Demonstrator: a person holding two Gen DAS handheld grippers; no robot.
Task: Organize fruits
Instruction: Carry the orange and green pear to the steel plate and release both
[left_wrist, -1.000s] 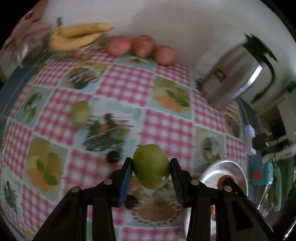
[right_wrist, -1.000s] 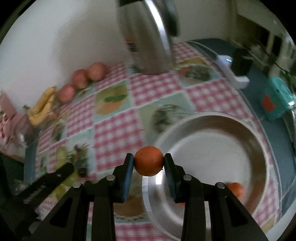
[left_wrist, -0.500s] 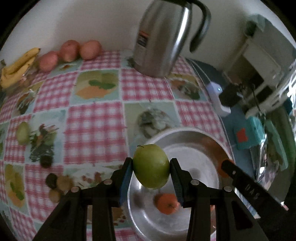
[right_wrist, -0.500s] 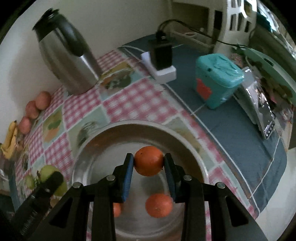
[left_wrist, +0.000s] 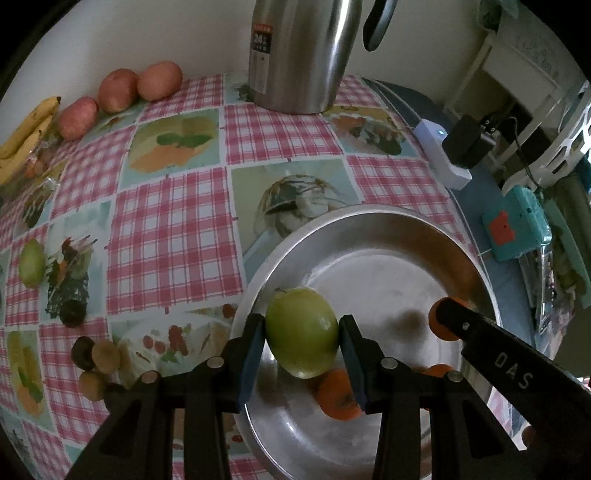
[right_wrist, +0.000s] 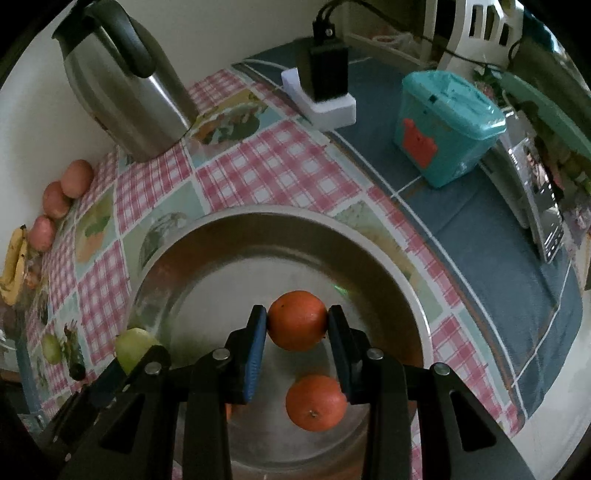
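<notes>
Left wrist view: the left gripper (left_wrist: 302, 338) is holding a green fruit (left_wrist: 301, 331), with both blue pads pressing its sides and the jaws narrowed to the fruit's width. It is hanging over the near left part of the steel bowl (left_wrist: 369, 221), clear of the floor, so a release here should drop it inside the rim rather than on the cloth (left_wrist: 173, 229). 1 orange (left_wrist: 338, 397) is lying in the bowl just below it, which calls for a gentle lowering.

Right wrist view: the right gripper (right_wrist: 296, 322) is clamping a second orange (right_wrist: 296, 319) the same way, jaws closed to its width, over the bowl's centre. Another orange (right_wrist: 316, 403) is resting on the bowl floor nearer the camera. Both grippers are pointing steeply down, probably to place the fruit rather than toss it.

Fruit remaining on the cloth: 1 green fruit (left_wrist: 31, 263) at far left, 3 red fruits (left_wrist: 118, 90) and bananas (left_wrist: 22, 136) along the wall, and small brown and dark fruits (left_wrist: 94, 363) at near left. The kettle (left_wrist: 301, 55) is standing far of the bowl, clear of both grippers. Judged from this, sorting is partly done.
</notes>
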